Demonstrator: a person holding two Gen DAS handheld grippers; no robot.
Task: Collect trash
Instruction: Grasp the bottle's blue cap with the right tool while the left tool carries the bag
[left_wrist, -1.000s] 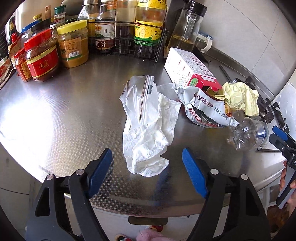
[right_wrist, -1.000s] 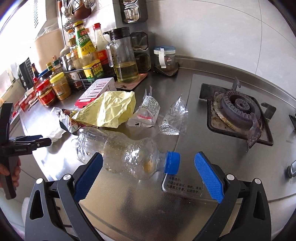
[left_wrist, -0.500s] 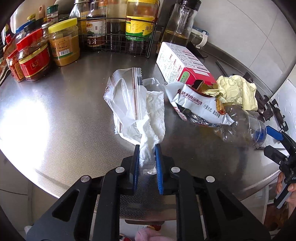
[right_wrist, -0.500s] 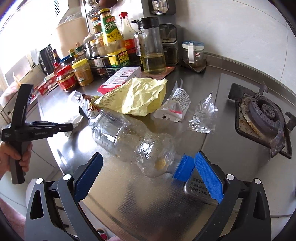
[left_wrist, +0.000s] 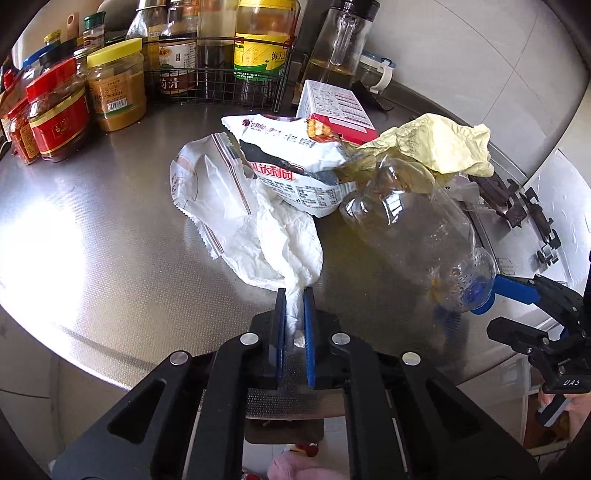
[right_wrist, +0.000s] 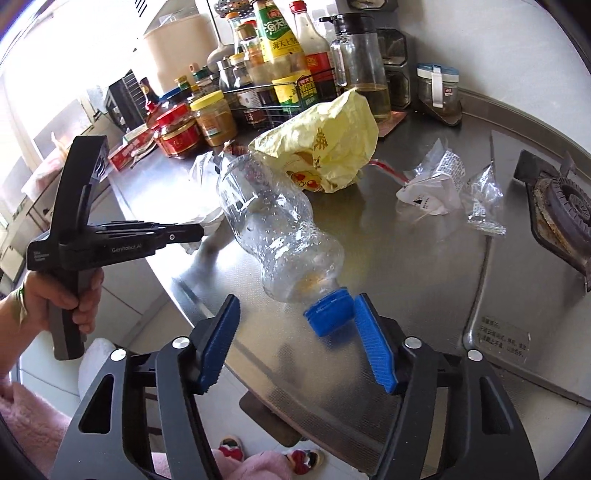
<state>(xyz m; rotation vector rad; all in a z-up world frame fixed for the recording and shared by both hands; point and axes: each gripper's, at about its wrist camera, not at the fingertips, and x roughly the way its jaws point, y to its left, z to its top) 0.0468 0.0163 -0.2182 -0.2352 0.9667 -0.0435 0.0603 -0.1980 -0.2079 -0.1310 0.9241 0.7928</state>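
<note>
My left gripper (left_wrist: 294, 314) is clamped on the tail of the white tissue (left_wrist: 280, 236), which lies on the steel counter (left_wrist: 110, 240); it is soft, light and tears easily. My right gripper (right_wrist: 295, 332) is closing around the blue cap (right_wrist: 328, 310) of the empty plastic bottle (right_wrist: 273, 236), only one pad touching. The bottle is light and slippery; I judge the rigid cap the best hold

Left wrist view: close, angled down over steel counter (left_wrist: 110, 258), facing jars at 11 o'clock. Right wrist view: likewise angled down, stove (right_wrist: 561, 206) at 3 o'clock. Shared: clear bottle (left_wrist: 417, 229) (right_wrist: 273, 229) (yellow wrapper too).
</note>
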